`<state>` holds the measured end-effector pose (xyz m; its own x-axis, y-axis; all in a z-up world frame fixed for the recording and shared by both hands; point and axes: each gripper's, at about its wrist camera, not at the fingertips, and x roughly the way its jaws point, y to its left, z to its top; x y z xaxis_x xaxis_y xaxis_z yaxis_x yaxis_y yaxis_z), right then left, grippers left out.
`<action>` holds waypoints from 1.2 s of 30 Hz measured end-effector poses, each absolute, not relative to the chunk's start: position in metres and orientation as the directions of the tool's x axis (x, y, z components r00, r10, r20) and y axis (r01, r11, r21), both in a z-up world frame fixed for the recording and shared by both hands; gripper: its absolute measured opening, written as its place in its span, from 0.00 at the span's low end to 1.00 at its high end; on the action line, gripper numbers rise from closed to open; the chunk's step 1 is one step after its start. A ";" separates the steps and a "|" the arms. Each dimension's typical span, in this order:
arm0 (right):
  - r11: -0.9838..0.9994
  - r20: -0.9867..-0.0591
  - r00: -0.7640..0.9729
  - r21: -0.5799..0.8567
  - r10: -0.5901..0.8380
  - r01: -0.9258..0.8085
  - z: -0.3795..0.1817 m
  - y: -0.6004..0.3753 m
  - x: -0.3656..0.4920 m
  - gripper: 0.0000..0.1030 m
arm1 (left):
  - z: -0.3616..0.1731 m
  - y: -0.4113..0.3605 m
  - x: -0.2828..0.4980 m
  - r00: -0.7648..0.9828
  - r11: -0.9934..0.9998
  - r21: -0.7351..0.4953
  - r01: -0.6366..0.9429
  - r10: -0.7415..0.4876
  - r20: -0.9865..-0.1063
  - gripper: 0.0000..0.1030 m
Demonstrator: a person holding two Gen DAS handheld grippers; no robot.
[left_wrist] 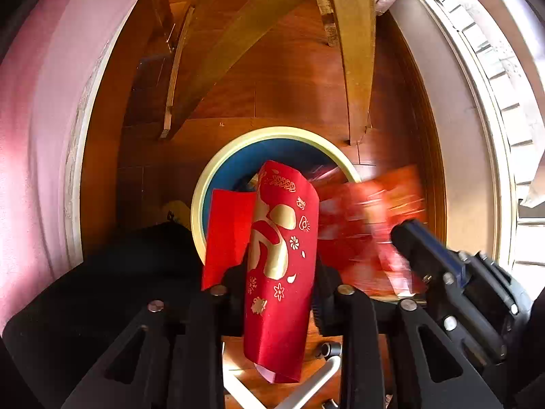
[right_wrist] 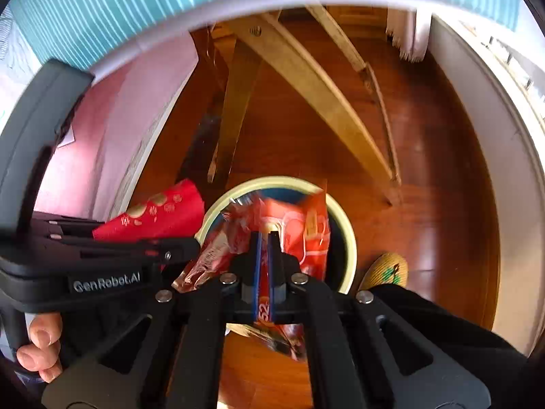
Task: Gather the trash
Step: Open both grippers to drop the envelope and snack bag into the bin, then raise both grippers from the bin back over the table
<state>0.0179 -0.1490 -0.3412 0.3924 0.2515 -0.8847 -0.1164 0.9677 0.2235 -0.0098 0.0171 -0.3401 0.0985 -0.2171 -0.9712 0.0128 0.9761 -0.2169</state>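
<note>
A round trash bin with a cream rim and blue inside stands on the wood floor below both grippers. My left gripper points down over it. Its jaws stand a little apart, and a red envelope with gold print lies curled and loose between them. My right gripper is shut on a crinkled red snack wrapper, which hangs over the bin. In the left wrist view the right gripper and its wrapper are blurred at the right. The right wrist view shows the left gripper and envelope from the side.
Wooden chair legs cross the floor just beyond the bin. A pink wall runs along the left and a white frame along the right. A yellow slipper and a dark trouser leg sit beside the bin. A hand grips the left handle.
</note>
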 end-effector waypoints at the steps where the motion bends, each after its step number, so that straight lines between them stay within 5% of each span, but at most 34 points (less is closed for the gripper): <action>1: 0.967 -0.889 0.381 0.228 0.255 -0.115 -0.345 -0.149 0.020 0.02 | -0.339 0.018 -0.010 0.099 0.977 -0.214 0.010 -0.214 -0.972 0.36; 5: 0.968 -0.903 0.350 0.214 0.248 -0.134 -0.350 -0.138 0.019 0.04 | -0.342 0.017 -0.014 0.082 0.979 -0.205 -0.001 -0.205 -0.975 0.47; 9: 0.975 -0.924 0.317 0.183 0.216 -0.130 -0.355 -0.132 0.018 0.09 | -0.345 0.021 -0.004 0.065 0.981 -0.192 -0.012 -0.191 -0.979 0.82; 13: 0.977 -0.932 0.299 0.182 0.206 -0.108 -0.355 -0.135 0.014 0.30 | -0.341 0.023 0.006 0.056 0.985 -0.174 -0.006 -0.174 -0.983 0.82; 36: 0.983 -0.939 0.297 0.184 0.175 0.002 -0.350 -0.157 0.007 0.30 | -0.337 0.037 0.028 0.097 0.986 -0.166 -0.016 -0.164 -0.982 0.83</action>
